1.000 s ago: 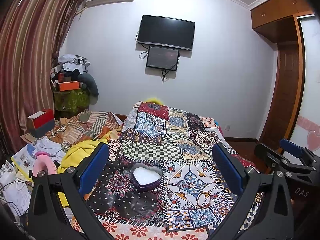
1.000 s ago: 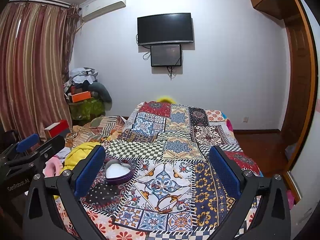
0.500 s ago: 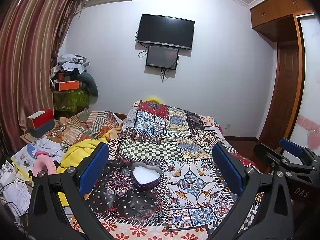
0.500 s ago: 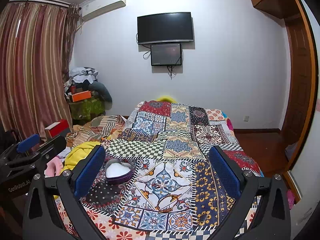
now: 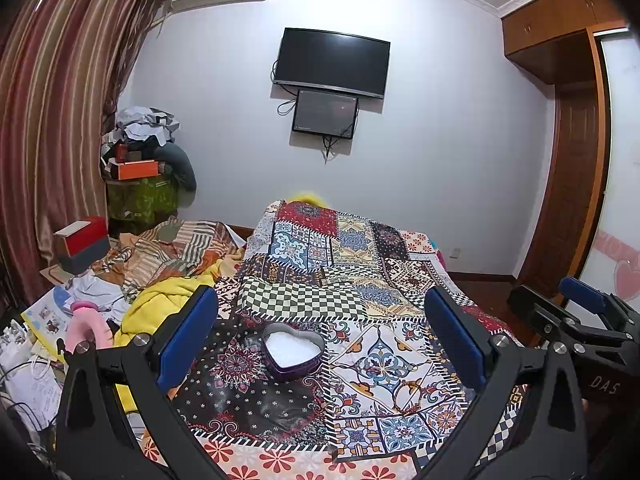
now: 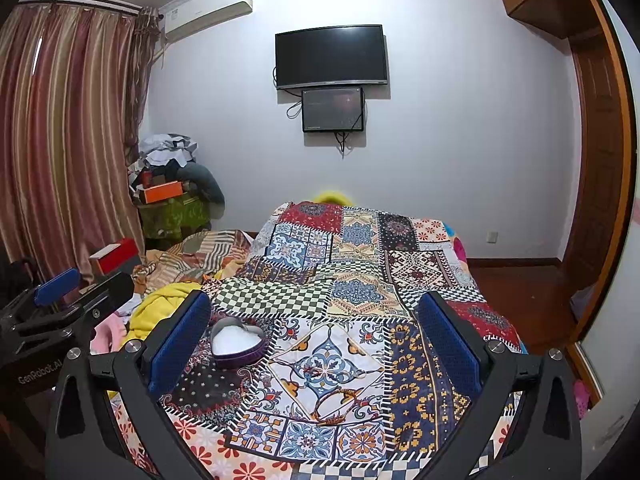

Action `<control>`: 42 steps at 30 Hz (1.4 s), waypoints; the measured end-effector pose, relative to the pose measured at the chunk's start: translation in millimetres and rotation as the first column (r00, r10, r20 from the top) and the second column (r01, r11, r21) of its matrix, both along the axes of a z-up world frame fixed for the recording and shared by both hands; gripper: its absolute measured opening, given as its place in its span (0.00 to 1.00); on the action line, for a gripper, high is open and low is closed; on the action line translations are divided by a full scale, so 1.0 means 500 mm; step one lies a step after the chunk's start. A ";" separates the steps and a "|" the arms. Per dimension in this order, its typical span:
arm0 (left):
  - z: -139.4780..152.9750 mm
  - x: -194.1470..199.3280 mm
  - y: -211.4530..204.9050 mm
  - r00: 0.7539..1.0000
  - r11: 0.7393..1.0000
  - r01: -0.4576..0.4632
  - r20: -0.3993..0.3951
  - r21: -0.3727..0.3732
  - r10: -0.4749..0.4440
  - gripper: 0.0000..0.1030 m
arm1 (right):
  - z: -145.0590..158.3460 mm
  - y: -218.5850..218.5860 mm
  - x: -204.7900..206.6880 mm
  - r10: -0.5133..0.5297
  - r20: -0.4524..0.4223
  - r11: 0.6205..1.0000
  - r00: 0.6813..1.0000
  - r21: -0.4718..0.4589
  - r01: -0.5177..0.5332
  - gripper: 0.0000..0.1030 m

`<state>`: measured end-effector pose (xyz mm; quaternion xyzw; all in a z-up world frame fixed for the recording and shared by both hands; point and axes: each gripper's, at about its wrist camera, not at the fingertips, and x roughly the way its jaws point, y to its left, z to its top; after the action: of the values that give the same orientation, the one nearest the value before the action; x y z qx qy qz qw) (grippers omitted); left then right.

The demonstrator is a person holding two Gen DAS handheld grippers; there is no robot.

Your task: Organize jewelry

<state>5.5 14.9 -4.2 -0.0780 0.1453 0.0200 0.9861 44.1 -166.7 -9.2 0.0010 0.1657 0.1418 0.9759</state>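
- Bedroom, bed covered by a patchwork quilt (image 5: 360,280); TV (image 5: 332,63) on the far wall, piled clothes and boxes along the left side.
- Heart-shaped tin (image 5: 293,350), lid off, white lining showing, sits on the near left part of the quilt. Looks empty, though I cannot rule out something small inside.
- Thin bracelet or bangle (image 6: 334,404) lies on the quilt to the right of the tin and nearer, well apart from it; hard to pick out against the pattern.
- Left gripper (image 5: 320,344) held above the bed, fingers spread wide, nothing between them; tin sits in its line of sight.
- Right gripper (image 6: 316,344) likewise wide open and empty; bracelet lies ahead of it.
- Judged step: start, approach only, nothing picked up.
- Next move likely calls for lowering the right gripper to the bracelet, pinching the thin band off soft cloth, then carrying it left to the tin.
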 end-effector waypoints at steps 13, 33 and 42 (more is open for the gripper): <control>-0.009 0.016 0.001 1.000 1.000 -0.011 -0.016 -0.004 0.011 1.00 | -0.008 -0.008 0.011 -0.005 -0.016 1.000 1.000 0.000 0.005 1.00; -0.164 0.183 0.007 0.954 1.000 -0.001 -0.299 0.012 0.005 1.00 | -0.166 -0.071 0.147 -0.109 -0.285 0.989 0.952 -0.131 0.074 1.00; -0.265 0.233 -0.007 0.886 0.997 0.082 -0.457 0.003 -0.071 0.99 | -0.241 -0.073 0.180 -0.075 -0.421 0.986 0.904 -0.164 0.005 1.00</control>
<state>121.8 11.6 -136.8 -0.0543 0.3757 0.0004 0.9252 134.2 -203.4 -129.8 -0.0426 0.3851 0.1045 0.9159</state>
